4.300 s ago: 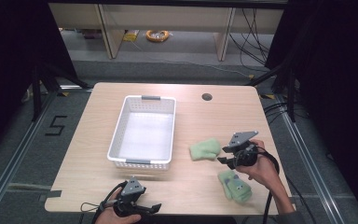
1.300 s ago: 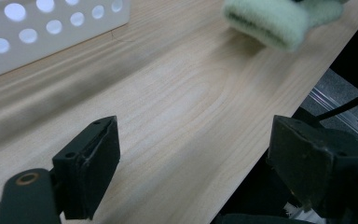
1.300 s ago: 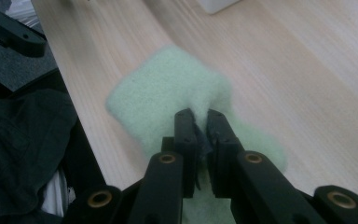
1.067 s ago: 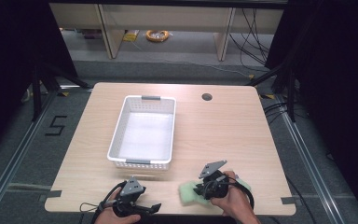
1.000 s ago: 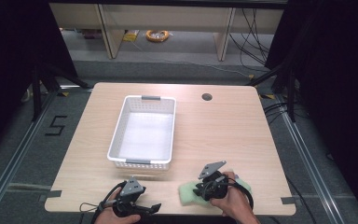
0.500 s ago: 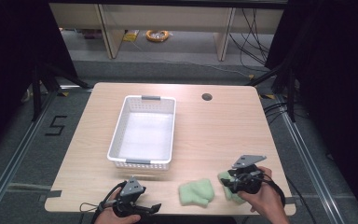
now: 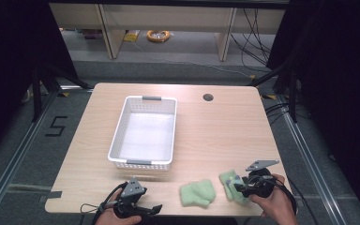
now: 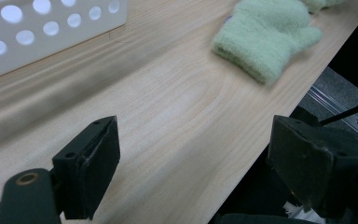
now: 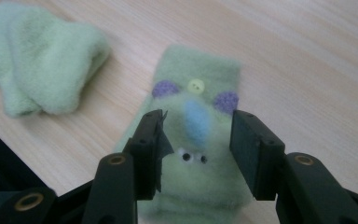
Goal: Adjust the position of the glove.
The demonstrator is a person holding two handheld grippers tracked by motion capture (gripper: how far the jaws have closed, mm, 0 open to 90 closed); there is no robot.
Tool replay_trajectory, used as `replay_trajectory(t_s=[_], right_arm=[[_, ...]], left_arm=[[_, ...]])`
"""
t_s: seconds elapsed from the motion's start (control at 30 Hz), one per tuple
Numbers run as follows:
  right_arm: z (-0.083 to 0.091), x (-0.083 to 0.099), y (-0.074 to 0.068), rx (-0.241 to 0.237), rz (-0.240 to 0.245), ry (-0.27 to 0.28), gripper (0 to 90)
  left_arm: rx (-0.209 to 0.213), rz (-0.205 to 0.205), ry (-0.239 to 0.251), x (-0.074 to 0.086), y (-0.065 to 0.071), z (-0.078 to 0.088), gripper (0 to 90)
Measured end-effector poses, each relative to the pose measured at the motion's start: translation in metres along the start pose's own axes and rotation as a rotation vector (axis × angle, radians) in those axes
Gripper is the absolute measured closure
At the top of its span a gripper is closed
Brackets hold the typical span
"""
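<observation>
A plain green mitten (image 7: 197, 193) (image 8: 265, 42) (image 9: 37, 65) lies flat near the table's front edge. To its right lies a second green mitten (image 7: 227, 180) (image 9: 196, 93) with a sewn face: purple patches, a yellow button, a blue nose. My right gripper (image 7: 240, 186) (image 9: 198, 140) hovers over this one, its jaws open astride the face and pressing nothing. They have just been opening. My left gripper (image 7: 155, 208) (image 8: 191, 172) rests at the front left, open and empty, pointing toward the plain mitten.
A white perforated basket (image 7: 143, 133) (image 8: 37, 32) stands empty left of the table's middle. The wooden table (image 7: 225, 136) has a round cable hole (image 7: 208, 97) at the back. The front edge runs just below both hands.
The right gripper let go of the plain mitten at the front middle and moved right to the mitten with the face. The left gripper stayed still.
</observation>
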State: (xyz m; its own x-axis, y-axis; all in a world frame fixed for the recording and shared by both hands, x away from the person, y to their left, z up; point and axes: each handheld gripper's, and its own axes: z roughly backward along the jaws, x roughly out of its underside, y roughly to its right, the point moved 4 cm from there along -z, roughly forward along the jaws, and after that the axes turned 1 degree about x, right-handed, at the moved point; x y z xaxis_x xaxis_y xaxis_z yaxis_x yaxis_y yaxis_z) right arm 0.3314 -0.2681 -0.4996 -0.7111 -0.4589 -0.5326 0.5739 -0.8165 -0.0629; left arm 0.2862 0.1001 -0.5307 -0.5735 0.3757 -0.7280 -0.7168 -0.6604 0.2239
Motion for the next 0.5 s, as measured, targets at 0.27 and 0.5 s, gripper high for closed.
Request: replay_trajectory(t_s=[0.27, 0.5], right_arm=[[-0.013, 0.007, 0.003, -0.004, 0.0, -0.061, 63.3], [-0.013, 0.009, 0.009, -0.027, 0.067, -0.045, 80.0]], left_arm=[[0.013, 0.01, 0.009, 0.0, 0.002, -0.001, 16.1], [0.014, 0.006, 0.005, 0.0, 0.002, -0.001, 16.1]])
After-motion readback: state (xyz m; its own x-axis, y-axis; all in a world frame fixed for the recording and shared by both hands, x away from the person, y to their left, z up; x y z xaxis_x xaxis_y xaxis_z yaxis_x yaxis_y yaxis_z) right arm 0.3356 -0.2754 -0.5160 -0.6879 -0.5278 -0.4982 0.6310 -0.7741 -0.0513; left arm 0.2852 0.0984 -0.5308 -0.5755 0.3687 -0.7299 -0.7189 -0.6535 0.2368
